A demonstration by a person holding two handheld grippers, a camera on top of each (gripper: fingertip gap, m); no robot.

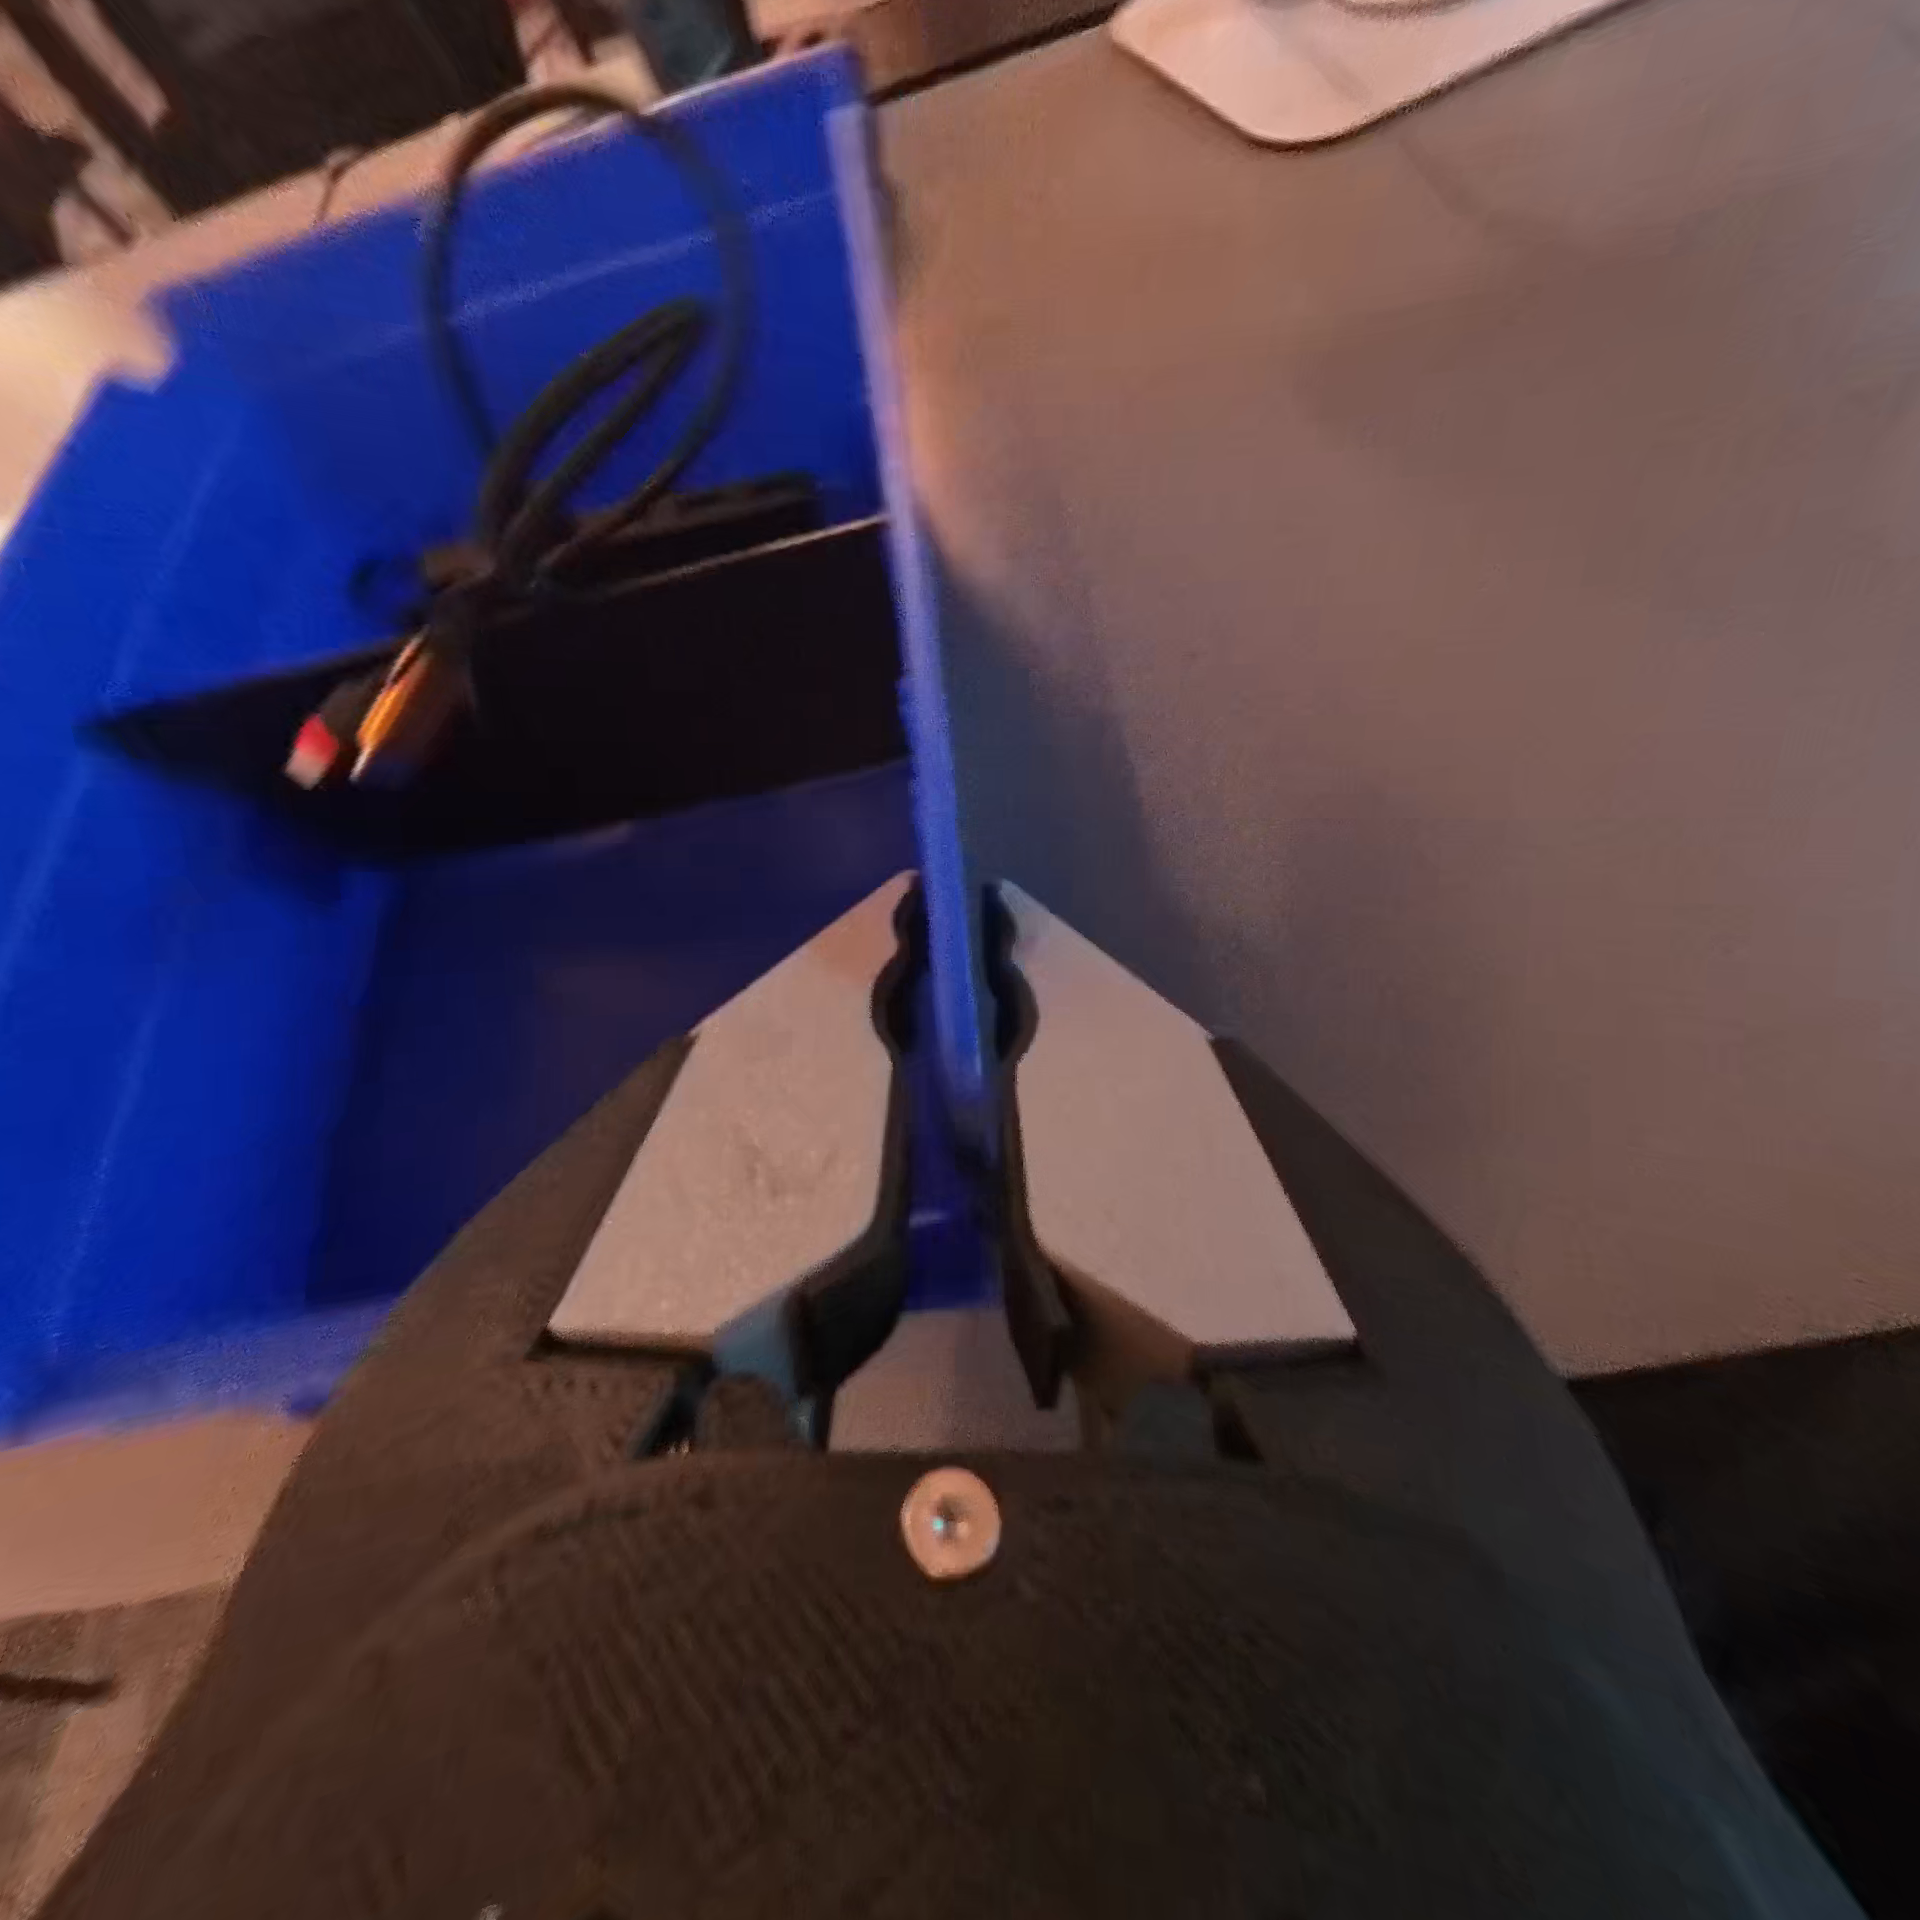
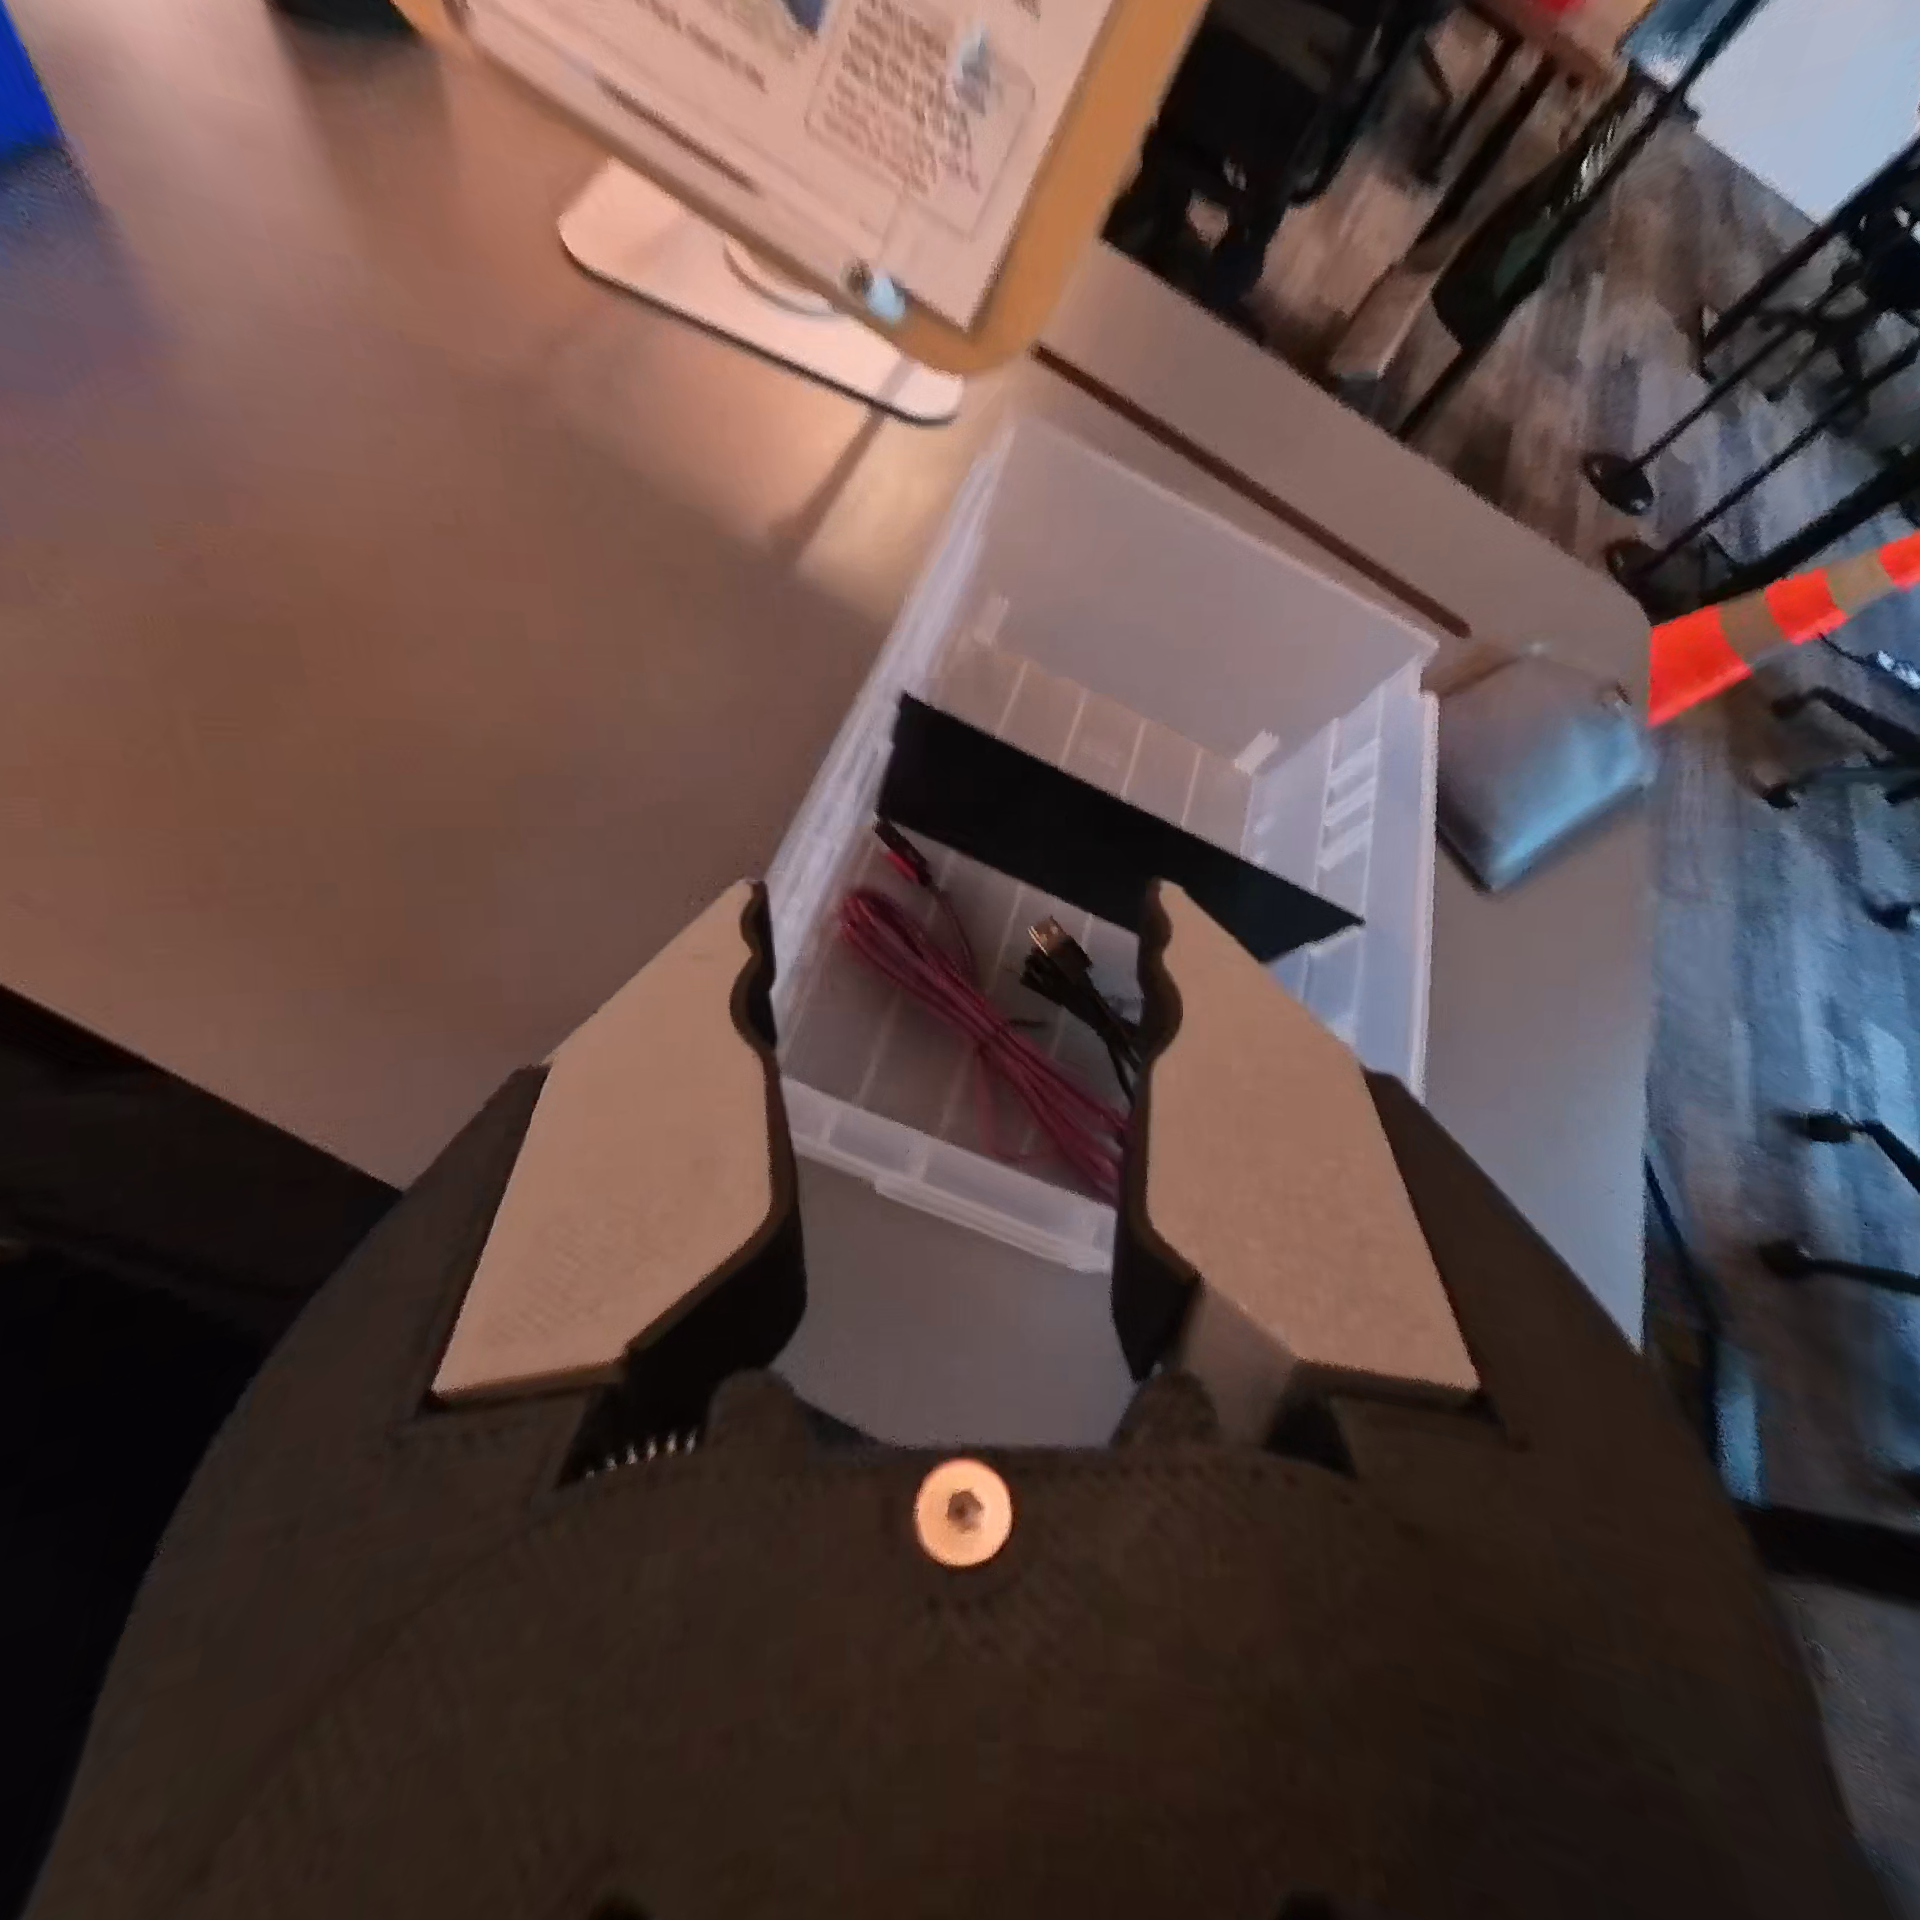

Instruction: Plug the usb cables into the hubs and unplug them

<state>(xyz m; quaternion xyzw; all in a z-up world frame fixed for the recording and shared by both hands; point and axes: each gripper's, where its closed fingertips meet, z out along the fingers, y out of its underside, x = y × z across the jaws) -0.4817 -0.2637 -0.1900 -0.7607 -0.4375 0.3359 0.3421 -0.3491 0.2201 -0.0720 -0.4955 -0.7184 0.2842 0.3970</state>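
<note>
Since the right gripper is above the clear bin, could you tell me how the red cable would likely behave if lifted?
The red cable lies in loose, long loops, so it would probably hang floppy and trail. It looks thin, so likely light. A black cable lies beside it in the clear bin and might snag and come along.

The bin (image 1: 208, 935) is bright blue, crossed by a black divider (image 1: 644, 717). On that divider lies a black cable bundle (image 1: 582, 447) with a red plug (image 1: 312, 753) and an orange one (image 1: 390, 717). The table (image 1: 1455, 727) beside the bin is grey-brown.

The clear box (image 2: 1143, 582) is translucent white, with its own black divider (image 2: 1091, 831). Below that divider lie a dark red cable (image 2: 997, 1060) and a black cable (image 2: 1081, 987). Right of the box sits a grey pouch (image 2: 1548, 769); beyond it, an orange-and-brown striped bar (image 2: 1787, 613).

The left gripper (image 1: 951, 904) and the right gripper (image 2: 961, 914) are black with pale grey jaws.
</note>
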